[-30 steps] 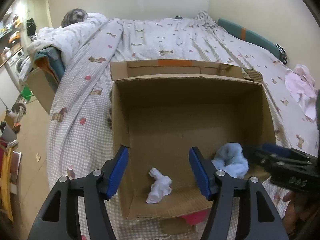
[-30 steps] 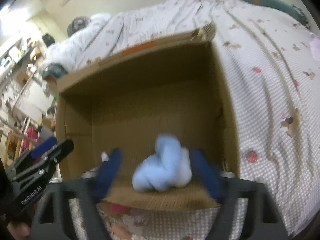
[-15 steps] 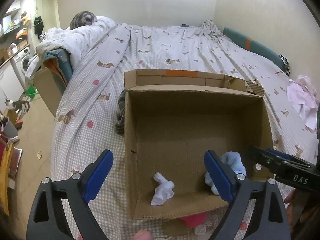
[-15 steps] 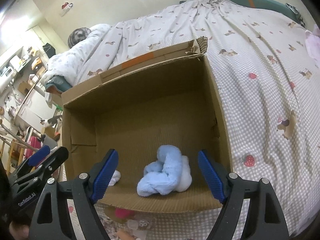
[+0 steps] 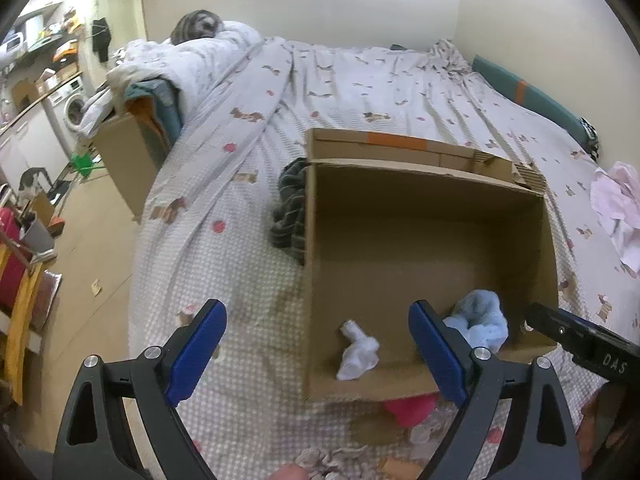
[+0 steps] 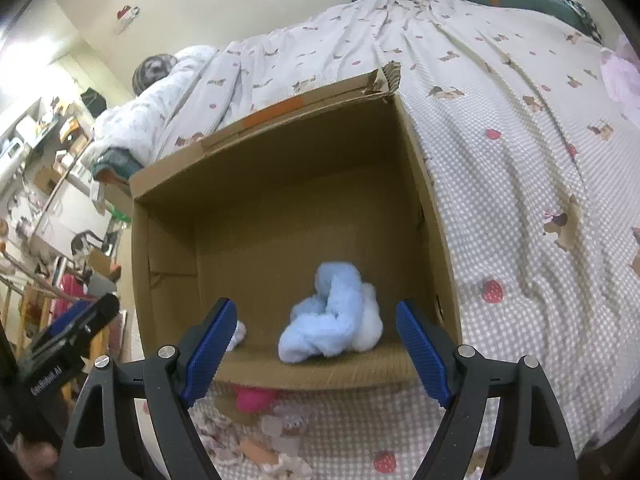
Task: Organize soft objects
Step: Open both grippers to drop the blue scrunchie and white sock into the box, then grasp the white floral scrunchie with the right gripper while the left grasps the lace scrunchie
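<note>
An open cardboard box (image 5: 420,236) (image 6: 280,216) sits on the bed. Inside lie a light blue cloth bundle (image 5: 478,320) (image 6: 334,316) and a small white sock (image 5: 358,354) (image 6: 237,332), partly hidden in the right wrist view. My left gripper (image 5: 318,356) is open and empty, above the box's near left corner. My right gripper (image 6: 316,352) is open and empty, just above the box's near edge, in front of the blue bundle. A pink soft item (image 5: 410,408) (image 6: 254,400) lies on the bed in front of the box.
A dark plaid cloth (image 5: 290,208) lies against the box's left side. A pale pink garment (image 5: 616,208) lies on the bed at right. A second cardboard box (image 5: 128,160) with clothes stands beside the bed. A cat (image 5: 30,180) stands on the floor at left.
My left gripper opened wide and moved back and left from the box. My right gripper, open over the dropped blue bundle, drew back slightly. Both cloths stay in the box.
</note>
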Action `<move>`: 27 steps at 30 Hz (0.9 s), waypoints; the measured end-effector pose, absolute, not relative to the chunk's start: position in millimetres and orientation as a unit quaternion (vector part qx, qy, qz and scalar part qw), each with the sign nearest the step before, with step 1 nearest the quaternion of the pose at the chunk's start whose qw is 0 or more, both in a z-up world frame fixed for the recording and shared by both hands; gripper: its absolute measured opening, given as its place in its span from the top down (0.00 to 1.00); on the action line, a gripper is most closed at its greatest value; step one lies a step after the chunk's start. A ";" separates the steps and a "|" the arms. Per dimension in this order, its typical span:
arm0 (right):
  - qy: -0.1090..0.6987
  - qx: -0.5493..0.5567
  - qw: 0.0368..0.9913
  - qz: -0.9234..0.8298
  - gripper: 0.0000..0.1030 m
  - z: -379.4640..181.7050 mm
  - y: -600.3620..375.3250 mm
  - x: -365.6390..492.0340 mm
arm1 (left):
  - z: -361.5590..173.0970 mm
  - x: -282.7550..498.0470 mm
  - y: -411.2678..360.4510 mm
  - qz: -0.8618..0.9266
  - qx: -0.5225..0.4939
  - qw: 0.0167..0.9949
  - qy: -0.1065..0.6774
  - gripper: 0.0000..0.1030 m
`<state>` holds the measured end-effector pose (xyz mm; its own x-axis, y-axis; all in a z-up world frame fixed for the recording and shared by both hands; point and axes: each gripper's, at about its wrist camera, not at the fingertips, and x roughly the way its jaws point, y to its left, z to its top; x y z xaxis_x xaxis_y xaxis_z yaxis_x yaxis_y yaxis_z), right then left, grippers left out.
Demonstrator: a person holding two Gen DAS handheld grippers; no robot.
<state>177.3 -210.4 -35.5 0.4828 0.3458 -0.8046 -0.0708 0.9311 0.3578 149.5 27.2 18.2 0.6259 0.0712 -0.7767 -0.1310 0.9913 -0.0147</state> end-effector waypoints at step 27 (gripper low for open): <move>0.538 0.127 0.819 0.153 0.16 -49.6 -214.0 104.2 | -5.6 75.6 50.1 0.085 -0.049 0.872 0.479 0.11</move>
<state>104.2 -214.0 -49.6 0.3753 0.3871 -0.8422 -0.1138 0.9210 0.3726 75.6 50.1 -5.6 0.5258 0.1019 -0.8445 -0.1959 0.9806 -0.0036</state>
